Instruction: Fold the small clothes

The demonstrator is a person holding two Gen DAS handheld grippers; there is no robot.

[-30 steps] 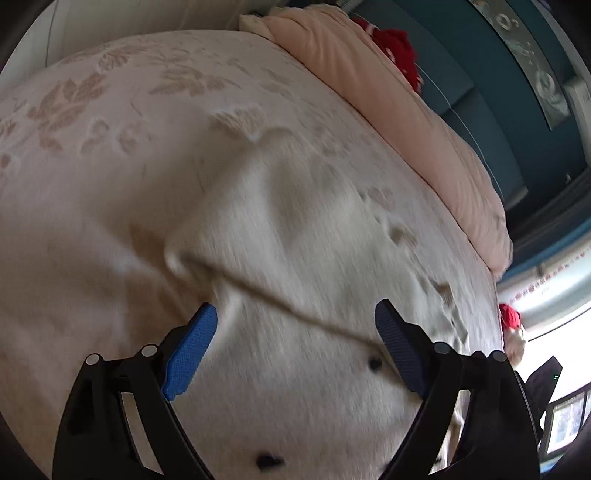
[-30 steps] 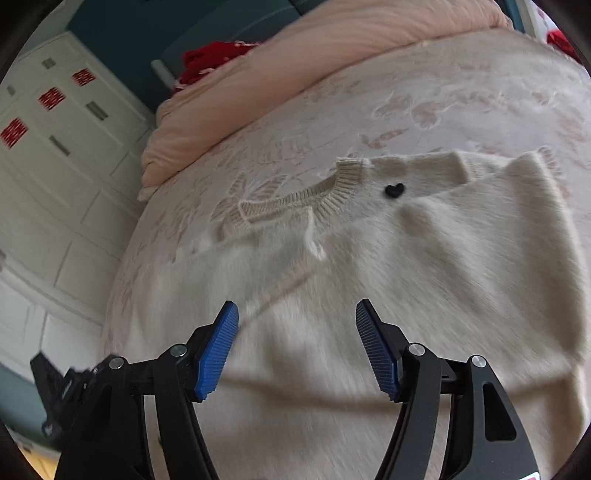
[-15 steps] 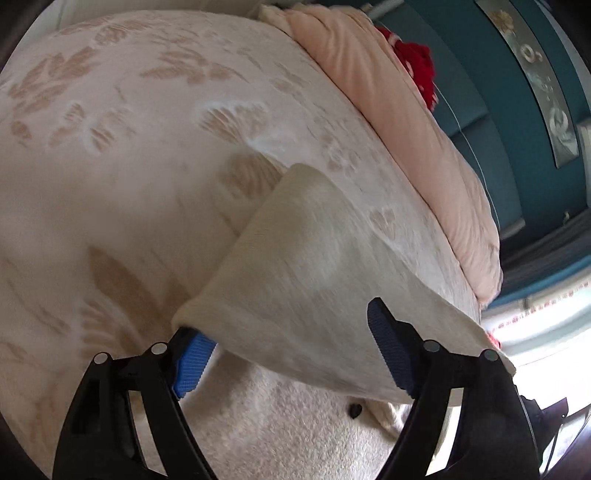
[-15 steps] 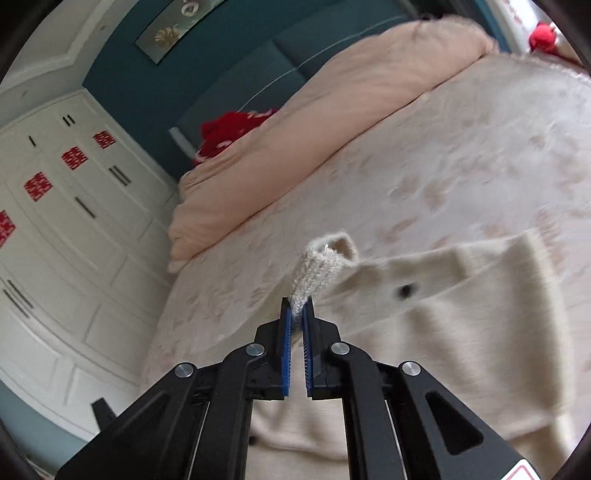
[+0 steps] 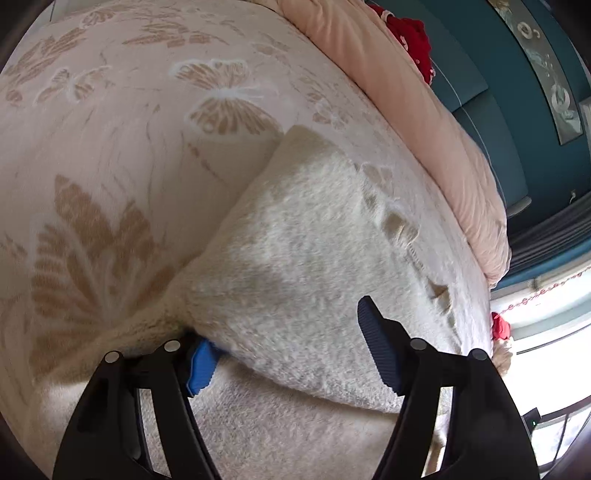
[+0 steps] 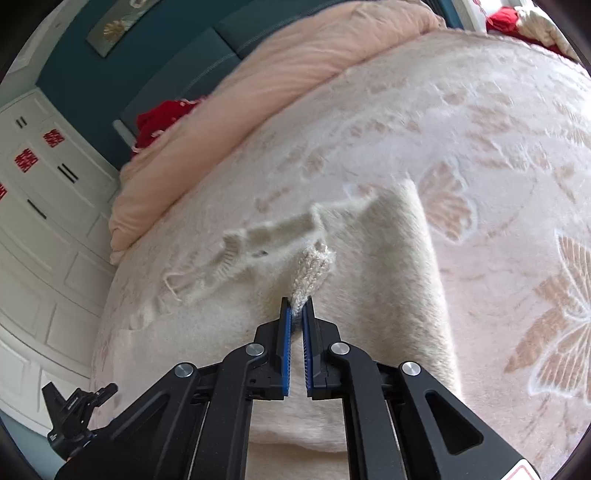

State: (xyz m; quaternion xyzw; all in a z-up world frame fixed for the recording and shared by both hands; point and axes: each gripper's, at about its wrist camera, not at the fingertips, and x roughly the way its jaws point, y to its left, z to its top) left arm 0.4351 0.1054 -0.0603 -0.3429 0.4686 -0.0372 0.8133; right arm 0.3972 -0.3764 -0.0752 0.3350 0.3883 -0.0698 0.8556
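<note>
A: Where was the sweater (image 6: 373, 295)?
B: On the bed (image 6: 480, 140), beneath both tools. Your right tool (image 6: 296, 314) pinched its ribbed cuff (image 6: 314, 267); your left tool (image 5: 288, 347) gaped wide, one finger (image 5: 201, 360) under a fold.

Bed w/ pale butterfly-and-leaf blanket (image 5: 155, 122), pink duvet (image 6: 295, 70) rolled along far edge. Teal wall (image 6: 96, 77) w/ framed picture (image 6: 118, 22); white panelled wardrobe (image 6: 40, 206) w/ red decals. Bright daylight thru window (image 5: 554, 350).
</note>
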